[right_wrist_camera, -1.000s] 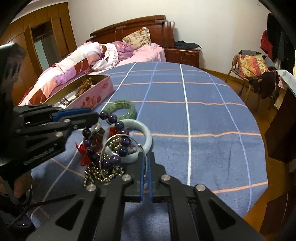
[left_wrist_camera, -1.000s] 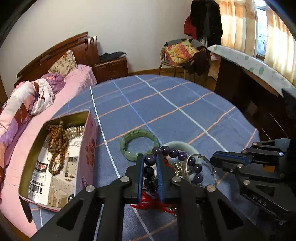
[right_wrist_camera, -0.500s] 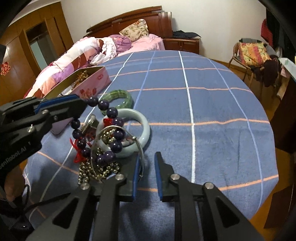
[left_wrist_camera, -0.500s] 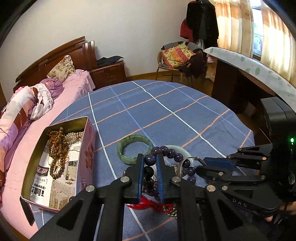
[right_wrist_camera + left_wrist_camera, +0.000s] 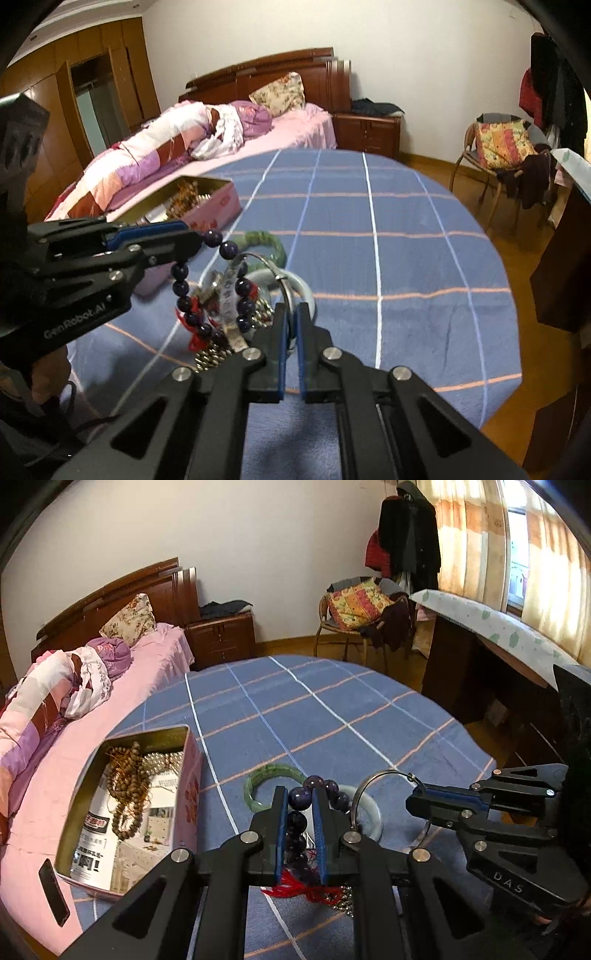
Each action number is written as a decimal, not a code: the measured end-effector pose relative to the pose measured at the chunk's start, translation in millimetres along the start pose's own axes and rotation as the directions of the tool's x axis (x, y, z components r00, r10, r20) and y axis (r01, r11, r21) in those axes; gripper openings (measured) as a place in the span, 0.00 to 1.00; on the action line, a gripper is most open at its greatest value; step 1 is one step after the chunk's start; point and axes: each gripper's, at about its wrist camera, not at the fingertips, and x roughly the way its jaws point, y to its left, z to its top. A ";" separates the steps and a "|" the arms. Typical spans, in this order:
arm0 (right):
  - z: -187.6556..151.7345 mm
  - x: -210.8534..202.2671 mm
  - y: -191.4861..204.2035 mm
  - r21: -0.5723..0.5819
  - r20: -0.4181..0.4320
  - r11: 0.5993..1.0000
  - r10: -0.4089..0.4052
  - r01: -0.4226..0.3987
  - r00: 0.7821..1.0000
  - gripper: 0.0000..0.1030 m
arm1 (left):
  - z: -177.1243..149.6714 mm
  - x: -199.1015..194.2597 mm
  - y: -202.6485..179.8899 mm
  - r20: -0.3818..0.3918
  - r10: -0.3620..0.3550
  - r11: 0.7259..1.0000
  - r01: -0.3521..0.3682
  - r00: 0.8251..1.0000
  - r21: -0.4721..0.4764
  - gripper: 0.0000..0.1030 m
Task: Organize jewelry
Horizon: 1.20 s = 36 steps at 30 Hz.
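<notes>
My left gripper [image 5: 300, 797] is shut on a purple bead bracelet [image 5: 298, 800] with a red tassel and holds it lifted above the table; it also shows in the right wrist view [image 5: 207, 236], with the bracelet [image 5: 181, 272] hanging from it. My right gripper [image 5: 291, 314] is shut on a thin silver bangle [image 5: 286, 282]; in the left wrist view the right gripper [image 5: 415, 803] holds the bangle [image 5: 360, 794] upright. A green jade bangle [image 5: 258, 775] and a pale jade bangle [image 5: 375, 814] lie on the blue checked tablecloth [image 5: 332, 709].
An open pink tin [image 5: 192, 775] with brown bead strings [image 5: 125, 782] stands at the table's left edge; it also shows in the right wrist view [image 5: 218, 199]. Gold beads [image 5: 208, 354] lie under the bracelets. A bed [image 5: 55, 709] is behind the tin, a chair [image 5: 354, 605] beyond.
The right gripper opened half a second ago and has closed on the silver bangle and lifted it. The left gripper has raised the purple bracelet higher.
</notes>
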 end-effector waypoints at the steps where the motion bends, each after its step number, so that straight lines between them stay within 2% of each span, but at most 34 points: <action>1: 1.6 -1.7 0.2 -0.001 0.007 1.000 -0.001 0.001 1.000 0.07 | 1.6 -3.7 1.2 0.009 0.000 1.000 0.000 1.000 -0.004 0.12; 3: 5.6 -6.2 2.0 0.000 0.025 1.000 -0.002 0.002 1.000 0.07 | 4.5 -10.3 2.3 0.024 0.000 1.000 0.001 1.000 -0.009 0.10; 4: 7.3 -8.2 2.9 0.000 0.033 1.000 -0.002 0.002 0.999 0.07 | 5.8 -13.2 3.0 0.033 -0.001 1.000 0.001 0.999 -0.010 0.00; 9: 16.6 -15.3 8.9 -0.008 0.067 1.000 0.000 0.000 0.998 0.07 | 17.5 -31.4 8.6 0.076 -0.006 1.000 0.008 0.997 -0.019 0.00; 16: 19.4 -17.4 10.0 -0.012 0.083 1.000 -0.006 0.007 0.997 0.07 | 20.0 -41.2 26.2 0.118 0.029 0.999 -0.024 0.993 -0.041 0.00; 18: 18.9 -17.1 9.3 -0.009 0.084 1.000 -0.008 0.009 0.996 0.07 | 19.1 -38.7 34.6 0.097 0.026 0.998 -0.020 0.995 -0.062 0.03; 19: 18.7 -16.9 9.0 -0.007 0.083 1.000 -0.007 0.008 0.997 0.07 | 18.0 -38.9 37.4 0.090 0.017 0.998 -0.010 0.996 -0.069 0.18; 20: 18.2 -16.6 8.6 -0.008 0.081 1.000 -0.005 0.005 0.997 0.07 | 15.4 -38.0 39.0 0.086 0.008 0.997 -0.002 0.996 -0.074 0.53; 22: 16.8 -16.3 8.2 -0.008 0.078 1.000 -0.001 0.002 0.997 0.07 | 7.3 -38.3 38.8 0.102 0.055 0.996 -0.047 0.993 -0.077 0.88; 23: 15.6 -17.5 9.2 -0.008 0.078 1.000 0.000 0.000 0.997 0.07 | 1.9 -38.1 37.8 0.113 0.066 0.996 -0.058 0.991 -0.071 0.87; 25: 12.6 -18.4 6.6 -0.006 0.076 1.000 0.003 -0.002 0.997 0.07 | -4.2 -31.2 36.1 0.075 0.051 0.997 -0.047 0.996 -0.055 0.87; 29: 5.9 -17.1 2.5 0.001 0.063 1.000 0.005 -0.005 0.998 0.07 | -19.5 -10.4 34.7 -0.001 0.097 0.994 -0.097 0.995 -0.052 0.86; 32: 0.9 -15.8 0.3 0.002 0.052 1.000 0.012 -0.012 0.999 0.07 | -30.5 -5.9 32.7 -0.032 0.103 0.993 -0.104 0.994 -0.049 0.61; 36: -2.3 -14.6 -2.9 0.008 0.046 1.000 0.026 -0.027 0.999 0.07 | -44.0 2.6 39.4 -0.097 0.111 0.990 -0.119 0.989 -0.075 0.55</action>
